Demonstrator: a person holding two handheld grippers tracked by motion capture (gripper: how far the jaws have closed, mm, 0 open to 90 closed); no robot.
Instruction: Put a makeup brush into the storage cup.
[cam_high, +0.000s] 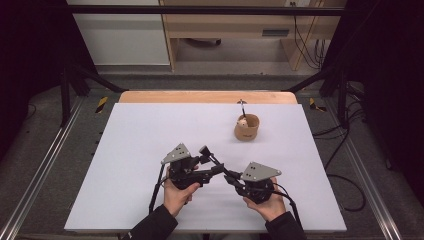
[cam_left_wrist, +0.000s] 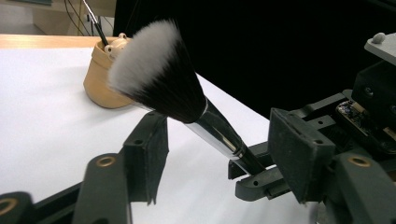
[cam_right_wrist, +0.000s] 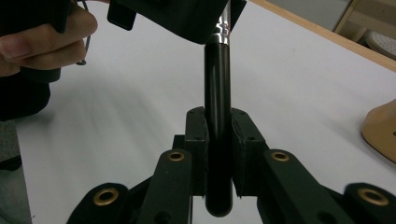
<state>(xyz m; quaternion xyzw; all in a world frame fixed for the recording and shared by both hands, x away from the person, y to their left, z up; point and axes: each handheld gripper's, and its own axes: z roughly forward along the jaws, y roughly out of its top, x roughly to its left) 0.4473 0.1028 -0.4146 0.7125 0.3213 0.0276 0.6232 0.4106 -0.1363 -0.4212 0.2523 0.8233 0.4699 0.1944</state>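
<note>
My right gripper (cam_right_wrist: 218, 154) has its jaws clamped tight on the black handle of a makeup brush (cam_left_wrist: 161, 79), which I see standing straight up at twelve o'clock in the right gripper view. In the left gripper view, the bristle head fans toward eleven o'clock, passing between the wide-open jaws of my left gripper (cam_left_wrist: 224, 154), which touch nothing. In the high view, the tan holder cup (cam_high: 247, 127) sits on the white table (cam_high: 140, 140) at about one o'clock from both grippers, well apart.
</note>
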